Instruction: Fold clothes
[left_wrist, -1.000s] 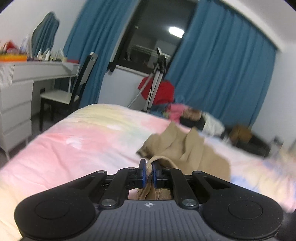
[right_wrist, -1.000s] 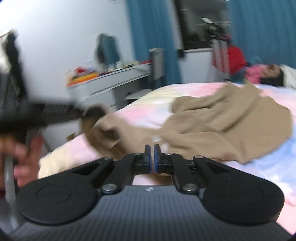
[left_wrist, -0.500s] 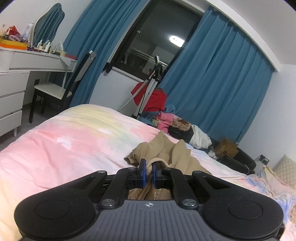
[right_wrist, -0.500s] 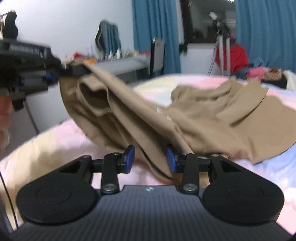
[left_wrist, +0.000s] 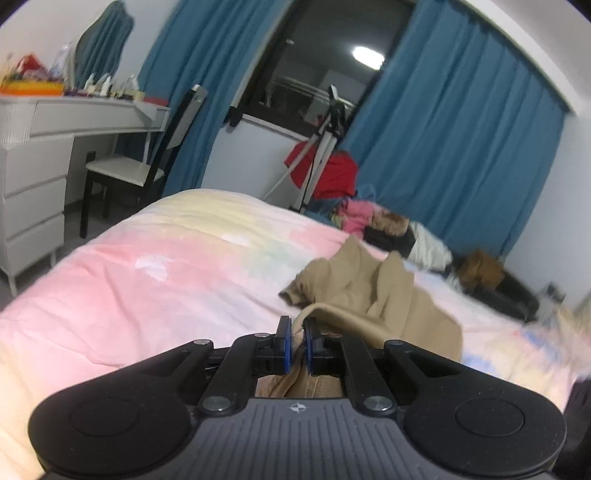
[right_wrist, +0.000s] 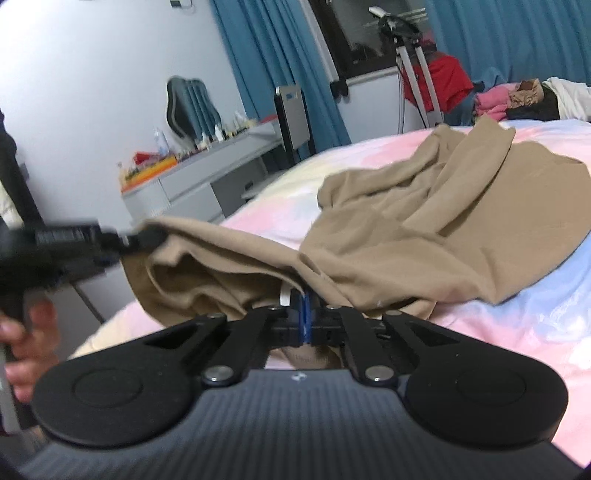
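From the left wrist camera, the left tool (left_wrist: 296, 341) had its blue-padded fingers (left_wrist: 283, 343) pressed nearly together on a rolled edge of the tan garment (left_wrist: 373, 295), a soft, matte knit that ran through the narrow gap and bunched under the black linkage. Beyond the tool the same cloth lay in a loose, creased heap on the bed (left_wrist: 166, 266), whose quilt was smooth and pastel, pink fading to yellow and pale blue. A white dressing table (left_wrist: 74, 118) with cluttered bottles stood at the left beside a dark-framed chair (left_wrist: 147, 166), and heavy blue curtains (left_wrist: 461, 147) hung in long pleats either side of a dark window; a tripod (left_wrist: 325, 147) draped with something red stood before it, with a pile of mixed clothes (left_wrist: 380, 225) near the far edge of the bed. From the right wrist camera, the right tool (right_wrist: 306, 314) was shut on a fold of the tan garment (right_wrist: 424, 229), the cloth draping over the fingertips so that only a sliver of blue pad showed. The fabric stretched leftward in a sagging band to the left tool (right_wrist: 147, 238), blurred, which pinched its far corner above the bed's edge, while the rest spread rumpled over the quilt (right_wrist: 535, 314) to the right. A hand (right_wrist: 26, 339) showed at the left margin.
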